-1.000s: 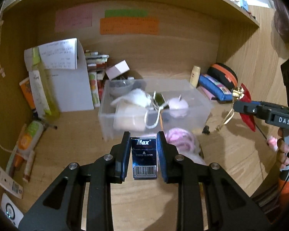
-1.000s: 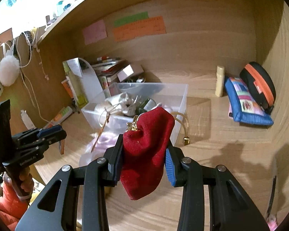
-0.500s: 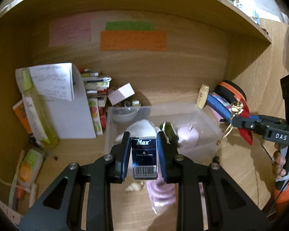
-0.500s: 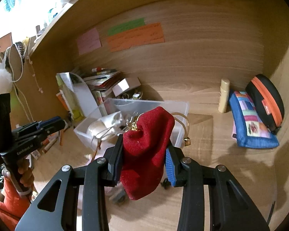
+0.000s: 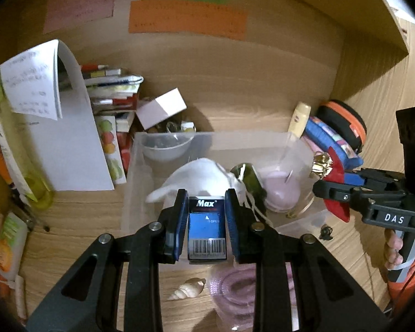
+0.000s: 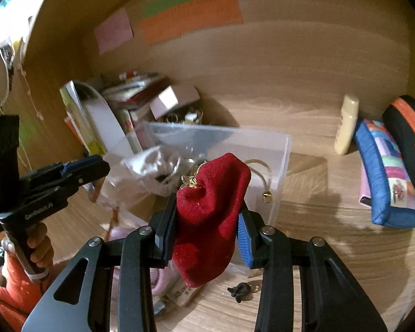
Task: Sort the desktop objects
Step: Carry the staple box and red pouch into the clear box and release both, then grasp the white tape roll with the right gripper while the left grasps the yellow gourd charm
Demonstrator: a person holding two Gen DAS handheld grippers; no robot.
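My left gripper [image 5: 206, 222] is shut on a small blue box of staples [image 5: 206, 228] marked Max, held over the near rim of a clear plastic bin [image 5: 141, 149]. In the bin lie a white pouch [image 5: 196, 174], a small bowl [image 5: 166, 146], a green bottle [image 5: 247, 175] and a pink round thing [image 5: 280, 193]. My right gripper [image 6: 207, 215] is shut on a red velvet pouch [image 6: 210, 215] with a gold cord, just before the bin's [image 6: 282, 166] right corner. Each gripper shows in the other's view: the right one [image 5: 330, 191] at the bin's right end, the left one [image 6: 102, 166] at its left.
Books and a curled sheet of paper [image 5: 66, 144] stand back left. A blue pencil case [image 6: 384, 177], a black-and-orange case [image 6: 409, 135] and a cream tube [image 6: 345, 124] rest at the right wall. A seashell [image 5: 188, 289], a pink coil [image 5: 232, 290] and a black clip [image 6: 239, 290] lie on the desk in front.
Both grippers have moved forward toward the bin, which looks larger and closer; the staple box has gone from before the bin to over its near rim. Both grips are unchanged.
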